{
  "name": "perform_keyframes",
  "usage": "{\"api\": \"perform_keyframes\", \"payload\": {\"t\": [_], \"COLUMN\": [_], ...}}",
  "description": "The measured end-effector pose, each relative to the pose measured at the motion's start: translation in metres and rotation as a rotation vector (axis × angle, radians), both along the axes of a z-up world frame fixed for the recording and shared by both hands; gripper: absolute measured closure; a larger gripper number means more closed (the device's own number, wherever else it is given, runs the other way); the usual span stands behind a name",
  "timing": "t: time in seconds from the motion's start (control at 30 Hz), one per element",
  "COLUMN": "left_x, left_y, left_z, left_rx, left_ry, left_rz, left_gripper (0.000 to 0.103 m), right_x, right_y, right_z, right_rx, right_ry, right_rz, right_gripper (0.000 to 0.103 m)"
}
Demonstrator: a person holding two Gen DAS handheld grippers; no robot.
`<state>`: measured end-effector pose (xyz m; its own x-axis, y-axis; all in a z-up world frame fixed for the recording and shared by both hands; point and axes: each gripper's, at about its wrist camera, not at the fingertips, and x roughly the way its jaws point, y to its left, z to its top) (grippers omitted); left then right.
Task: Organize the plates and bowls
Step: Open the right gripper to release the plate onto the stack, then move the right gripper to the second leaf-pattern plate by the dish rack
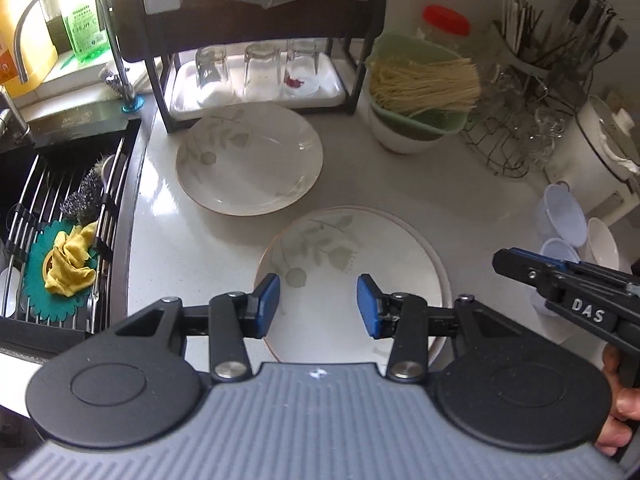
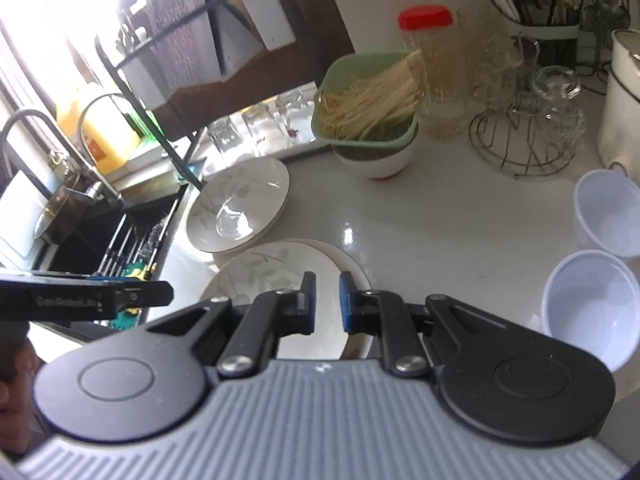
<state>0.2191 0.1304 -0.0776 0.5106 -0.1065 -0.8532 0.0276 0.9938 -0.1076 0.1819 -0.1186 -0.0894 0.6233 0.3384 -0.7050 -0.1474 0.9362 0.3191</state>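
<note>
Left wrist view: left gripper (image 1: 318,306) hanging w/ jaws partly apart, nothing between pads, above near plate (image 1: 360,248) w/ leaf pattern on white counter (image 1: 440,192). Second leaf-pattern plate (image 1: 250,158) farther back and left, apart from near one, just in front of dark rack (image 1: 256,40) w/ upturned glasses (image 1: 256,70) on tray. Sink (image 1: 60,220) at left w/ yellow cloth (image 1: 72,260). Green basket of noodles (image 1: 420,88) far right. Right gripper (image 1: 560,284) entering at right edge.

Right wrist view: right gripper (image 2: 326,302) pinched narrow, only a slim gap, holding nothing, over near plate (image 2: 264,270). Far plate (image 2: 240,204) beyond, rim overlapping near plate's in this view; touching or not, can't tell. Two translucent plastic bowls (image 2: 592,292) at right. Left gripper (image 2: 132,298) at left edge.
</note>
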Motion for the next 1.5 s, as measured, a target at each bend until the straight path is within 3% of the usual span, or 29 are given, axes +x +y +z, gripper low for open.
{"api": "perform_keyframes", "payload": {"t": [0.3, 0.9, 1.17, 1.5], "left_x": [-0.023, -0.059, -0.06, -0.06], "left_y": [-0.014, -0.022, -0.014, 0.025], "left_z": [0.01, 0.043, 0.042, 0.027], "left_rx": [0.003, -0.105, -0.093, -0.074], "left_ry": [-0.045, -0.132, -0.134, -0.121], "left_rz": [0.009, 0.12, 0.18, 0.302], "left_gripper": [0.055, 0.055, 0.055, 0.055], "right_x": [-0.028, -0.061, -0.057, -0.034], "right_y": [-0.012, -0.036, -0.032, -0.007], "right_z": [0.026, 0.044, 0.043, 0.034], "right_rx": [0.028, 0.002, -0.021, -0.019], "right_ry": [-0.045, -0.09, -0.089, -0.058], "right_rz": [-0.024, 0.012, 0.026, 0.103], "right_gripper": [0.087, 0.087, 0.087, 0.087]}}
